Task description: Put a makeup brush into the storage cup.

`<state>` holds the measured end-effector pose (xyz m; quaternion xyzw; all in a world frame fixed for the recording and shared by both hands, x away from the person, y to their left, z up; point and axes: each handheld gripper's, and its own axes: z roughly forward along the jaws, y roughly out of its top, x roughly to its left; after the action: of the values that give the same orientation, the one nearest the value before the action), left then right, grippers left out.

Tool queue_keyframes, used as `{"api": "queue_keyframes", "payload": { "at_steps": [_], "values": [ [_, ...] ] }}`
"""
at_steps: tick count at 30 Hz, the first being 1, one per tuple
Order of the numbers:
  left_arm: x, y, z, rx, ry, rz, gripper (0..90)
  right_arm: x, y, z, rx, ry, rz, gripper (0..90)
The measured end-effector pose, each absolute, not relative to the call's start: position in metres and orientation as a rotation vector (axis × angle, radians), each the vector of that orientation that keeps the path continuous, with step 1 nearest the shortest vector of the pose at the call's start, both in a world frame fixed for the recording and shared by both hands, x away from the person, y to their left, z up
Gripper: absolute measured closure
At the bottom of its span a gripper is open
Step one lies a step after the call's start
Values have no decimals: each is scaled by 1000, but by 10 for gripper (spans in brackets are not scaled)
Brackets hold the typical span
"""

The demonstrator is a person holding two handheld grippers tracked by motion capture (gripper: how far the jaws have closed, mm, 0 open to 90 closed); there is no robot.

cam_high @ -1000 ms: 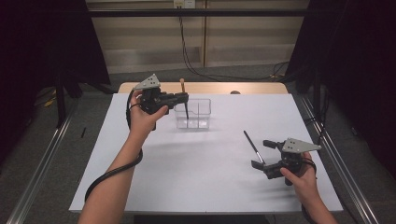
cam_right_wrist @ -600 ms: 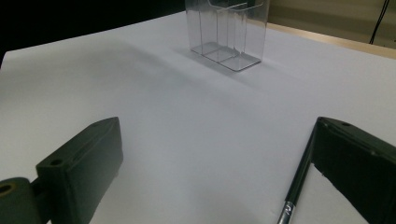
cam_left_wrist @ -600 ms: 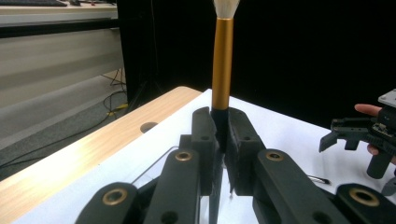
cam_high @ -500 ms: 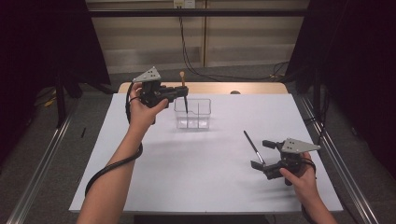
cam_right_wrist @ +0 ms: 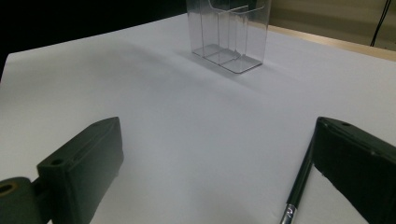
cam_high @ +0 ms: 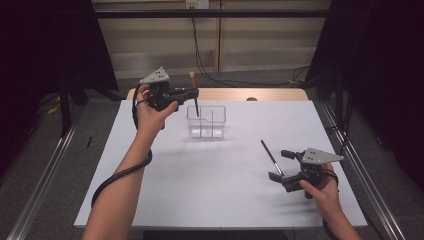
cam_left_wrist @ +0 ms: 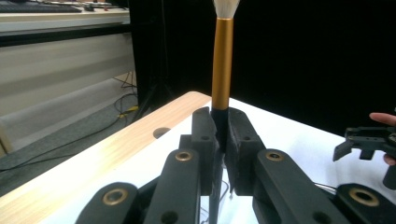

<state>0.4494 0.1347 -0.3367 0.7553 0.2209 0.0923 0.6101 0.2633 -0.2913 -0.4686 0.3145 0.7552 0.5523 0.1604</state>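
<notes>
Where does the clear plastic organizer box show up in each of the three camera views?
High view: the clear organizer box stands upper centre on the white table, just right of the left gripper.
Left gripper view: a sliver of it at bottom centre behind the jaws, hard to make out.
Right gripper view: top centre, far across the table.
Shared landmark: the table's wooden far edge.

Two bare forearms, no sleeves, each hand gripping a black handheld gripper. The left gripper and right gripper each carry a grey three-cornered plate on top. A black cable loops from the left one along the forearm. Close up, the jaws are matte black blocks on linked arms with brass-coloured pivot rings.
</notes>
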Motion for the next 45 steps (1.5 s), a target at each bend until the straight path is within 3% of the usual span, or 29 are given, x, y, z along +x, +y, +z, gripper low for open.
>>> {"api": "queue_keyframes", "payload": {
  "at_steps": [23, 45],
  "values": [
    [464, 138, -328, 1730, 555, 292, 832, 263, -291, -469, 895, 2159, 1579, 21],
    [472, 132, -352, 1742, 612, 332, 831, 264, -291, -469, 893, 2160, 1578, 21]
  ]
}}
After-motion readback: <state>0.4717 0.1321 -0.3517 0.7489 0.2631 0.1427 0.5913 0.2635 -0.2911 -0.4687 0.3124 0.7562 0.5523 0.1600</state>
